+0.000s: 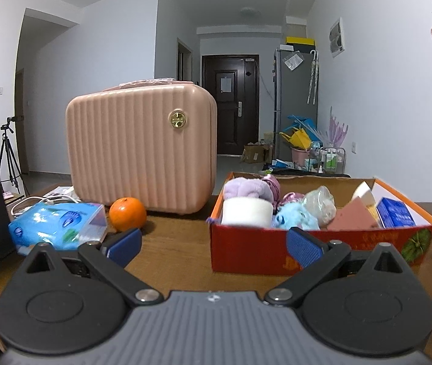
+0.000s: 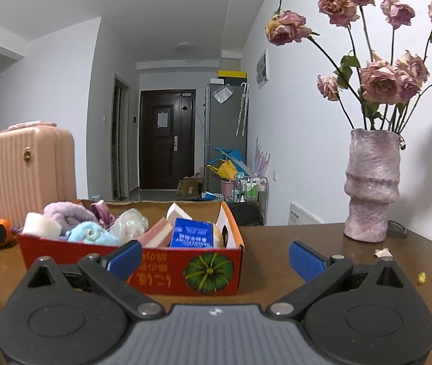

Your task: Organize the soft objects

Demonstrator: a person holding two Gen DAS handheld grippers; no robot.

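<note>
On the brown table [image 1: 173, 243], a red cardboard box [image 1: 246, 249] sits at about one o'clock from the left gripper [image 1: 213, 245] and at about eleven o'clock from the right gripper [image 2: 214, 258]. Both grippers hover low over the tabletop with their blue pads spread wide apart and nothing between them.

Packed in the box are the soft things: a lilac plush [image 1: 246, 187] at the back left, a white foam roll [image 1: 246, 213] in front of it, a pale blue fuzzy toy [image 1: 296, 217] beside the roll, a crinkly clear bag [image 1: 322, 202], a pink sponge slab [image 1: 353, 217] and a blue packet [image 1: 395, 213] toward the right end. Outside it, at ten o'clock from the left gripper, lies a blue tissue pack [image 1: 54, 222], with an orange [image 1: 127, 214] just beside it and a pink ribbed case [image 1: 141, 149] behind.

Whether the box is being filled or emptied cannot be told; the scene fits both a nearly finished sort and a full box awaiting unloading.

All these soft pieces look light and squashy. The plush and fuzzy toy should yield under the pads, so a pinch across the bulk of the body would likely hold best. The foam roll would probably take a grip across its width. The clear bag and the film-wrapped tissue pack seem slippery; a deeper bite on a fold or a short edge would be safer. At two o'clock from the right gripper, a vase [image 2: 371, 185] of dried roses [image 2: 377, 82] looks fragile.
</note>
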